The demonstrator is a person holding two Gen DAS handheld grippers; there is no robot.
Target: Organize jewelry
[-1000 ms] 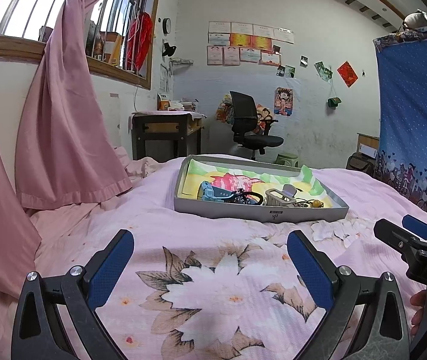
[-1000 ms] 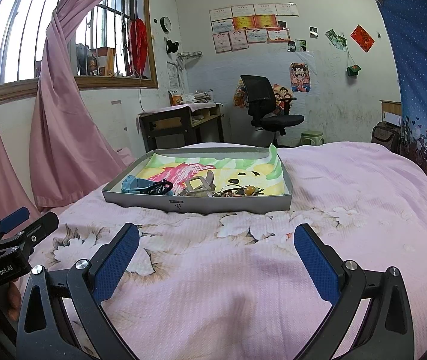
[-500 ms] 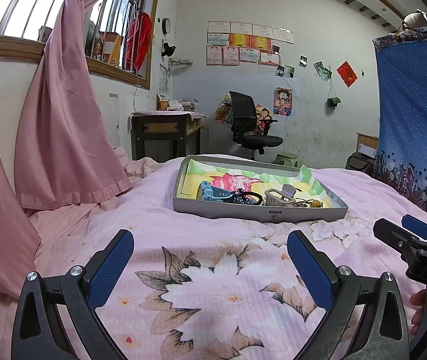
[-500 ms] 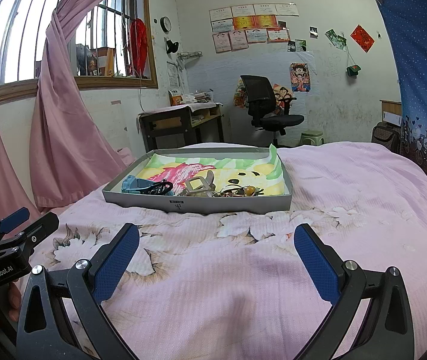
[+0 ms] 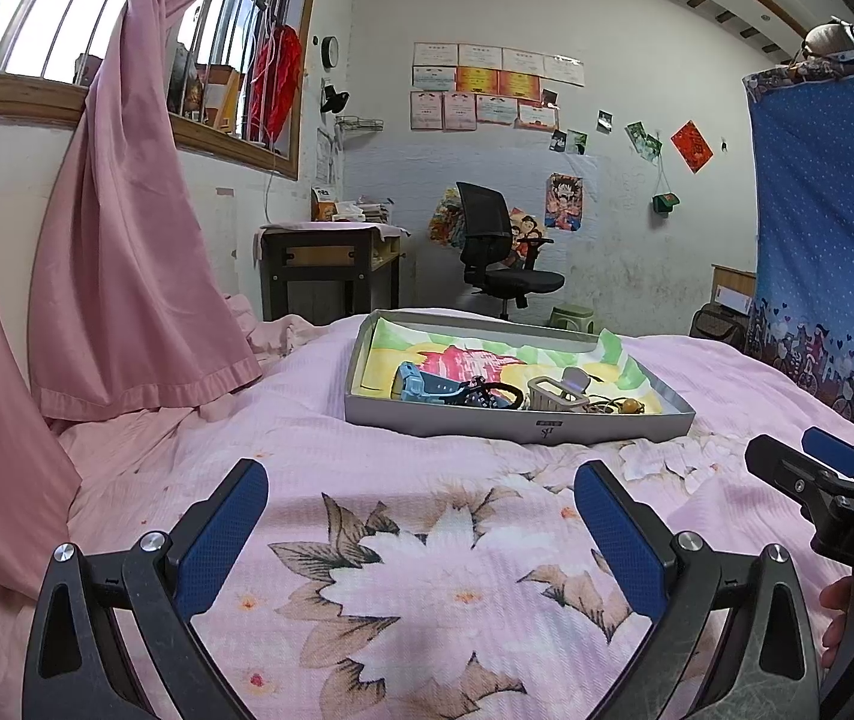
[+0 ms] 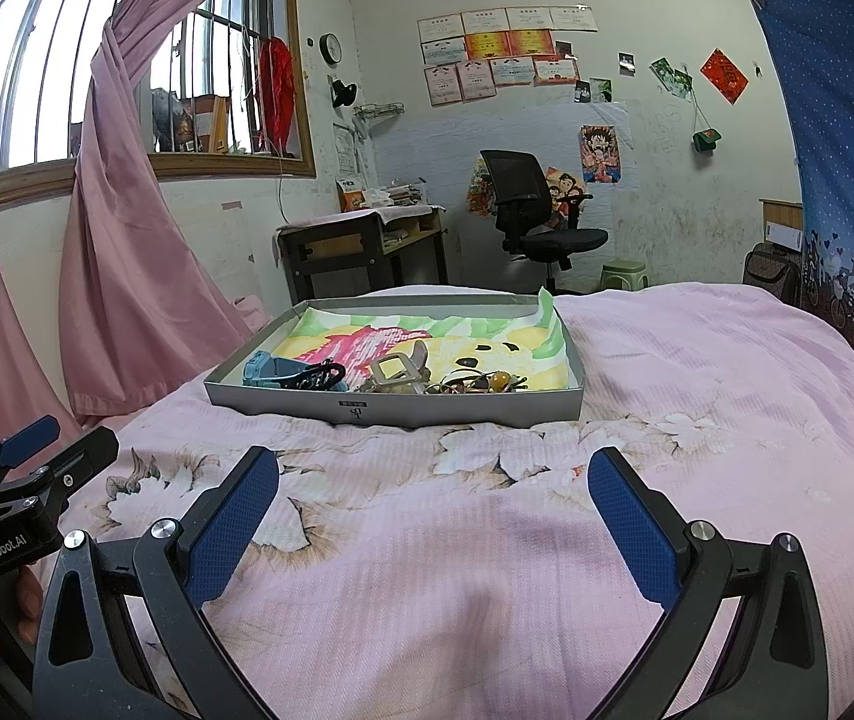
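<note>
A shallow grey tray (image 5: 607, 427) (image 6: 487, 411) lined with a colourful picture lies on the pink floral bedspread. Along its near side sit a blue watch (image 5: 421, 385) (image 6: 271, 369), a black hair tie (image 5: 496, 396) (image 6: 322, 377), a beige hair claw (image 5: 556, 393) (image 6: 397, 372) and a tangle of amber beaded jewelry (image 5: 619, 405) (image 6: 487, 383). My left gripper (image 5: 421, 483) hovers open over the bedspread, well short of the tray, with nothing between its fingers. My right gripper (image 6: 433, 468) is likewise open and holds nothing, also short of the tray.
A pink curtain (image 5: 121, 252) hangs at the left and drapes onto the bed. Beyond the bed stand a dark desk (image 5: 331, 270) and a black office chair (image 5: 499, 252). A blue patterned cloth (image 5: 829, 252) hangs at the right. A hand grips each handle.
</note>
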